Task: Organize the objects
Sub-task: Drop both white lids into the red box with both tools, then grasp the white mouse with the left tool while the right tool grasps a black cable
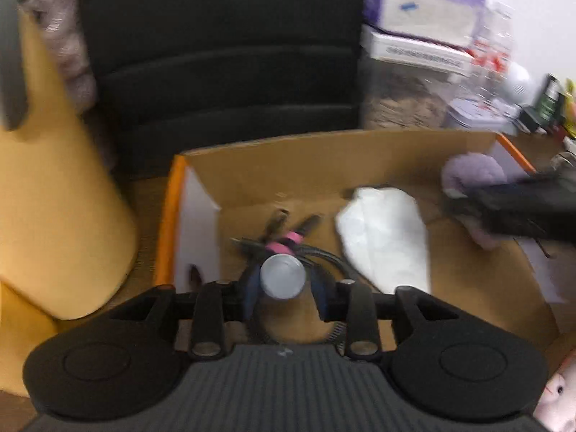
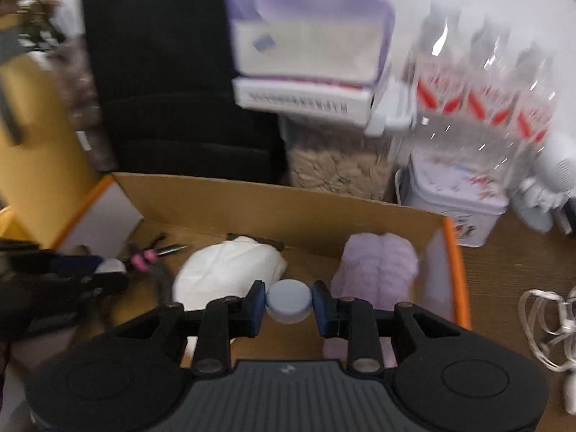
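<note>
An open cardboard box (image 1: 288, 165) with orange edges holds a black cable bundle with pink ties (image 1: 288, 243), a white cloth (image 1: 388, 237) and a lilac plush item (image 1: 471, 176). My left gripper (image 1: 282, 280) is shut on a small grey round lid-like object (image 1: 282, 276) above the box's left part. My right gripper (image 2: 288, 304) is shut on a pale blue round object (image 2: 288, 300) above the box (image 2: 273, 201), between the white cloth (image 2: 230, 270) and the lilac plush (image 2: 378, 270). Each gripper shows in the other's view, at the box's edge.
A black chair back (image 1: 223, 54) stands behind the box. A yellow bag (image 1: 54, 198) is at the left. Stacked boxes (image 2: 309, 57), a clear jar of grain (image 2: 338, 165), plastic bottles (image 2: 478, 82), a tin (image 2: 453, 194) and a white cable (image 2: 550, 327) crowd the right.
</note>
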Motion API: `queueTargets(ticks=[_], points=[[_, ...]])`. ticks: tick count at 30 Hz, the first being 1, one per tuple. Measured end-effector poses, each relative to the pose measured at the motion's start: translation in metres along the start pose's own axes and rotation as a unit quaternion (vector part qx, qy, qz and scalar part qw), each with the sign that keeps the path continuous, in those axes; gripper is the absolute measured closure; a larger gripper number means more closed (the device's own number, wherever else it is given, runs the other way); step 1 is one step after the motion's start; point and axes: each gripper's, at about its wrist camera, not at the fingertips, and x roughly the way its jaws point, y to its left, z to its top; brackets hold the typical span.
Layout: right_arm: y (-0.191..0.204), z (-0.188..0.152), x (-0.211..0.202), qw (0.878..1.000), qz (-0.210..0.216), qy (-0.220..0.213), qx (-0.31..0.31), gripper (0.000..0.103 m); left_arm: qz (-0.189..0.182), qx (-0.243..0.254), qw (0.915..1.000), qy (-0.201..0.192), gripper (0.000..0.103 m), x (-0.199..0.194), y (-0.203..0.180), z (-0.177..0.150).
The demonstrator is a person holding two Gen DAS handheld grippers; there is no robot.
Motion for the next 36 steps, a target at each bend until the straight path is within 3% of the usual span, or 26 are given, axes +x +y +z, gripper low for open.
queueTargets(ticks=[2,5,8,13,17,18,23,27,33,36], points=[[-0.001,0.004,0.010,1.000,-0.004,-0.016,0.017,0.070,-0.002,-0.007,1.0000,-0.004,0.066,-0.003,0.000,-0.002],[0.003,0.004,0.006,0.999,-0.007,-0.046,0.027,0.042,0.008,-0.006,0.9997,-0.021,0.061,-0.015,0.001,-0.006],[0.008,0.000,-0.019,0.997,-0.009,-0.068,0.022,0.041,0.001,-0.007,0.9994,-0.032,0.060,-0.039,0.003,-0.003],[0.004,-0.005,-0.099,0.994,0.008,-0.104,0.038,0.040,-0.003,-0.008,0.9969,-0.078,0.043,-0.114,-0.004,-0.015],[0.011,-0.031,-0.182,0.991,0.015,-0.129,0.025,0.033,-0.011,0.009,0.9925,-0.121,0.012,-0.186,-0.019,-0.052],[0.012,-0.046,-0.204,0.990,0.021,-0.139,0.023,0.031,-0.010,0.006,0.9907,-0.136,0.006,-0.206,-0.021,-0.070],[0.018,-0.149,-0.304,0.978,0.064,-0.198,0.001,0.013,0.006,0.016,0.9850,-0.172,0.000,-0.277,-0.034,-0.174],[0.026,-0.251,-0.362,0.973,0.070,-0.219,-0.011,0.008,0.014,-0.009,0.9869,-0.161,0.000,-0.316,-0.035,-0.255],[0.046,-0.356,-0.398,0.984,0.044,-0.165,-0.051,0.008,0.037,-0.019,0.9869,-0.156,0.000,-0.356,-0.028,-0.332],[0.052,-0.381,-0.417,0.988,0.046,-0.130,-0.074,0.008,0.039,-0.024,0.9858,-0.162,0.000,-0.379,-0.018,-0.348]])
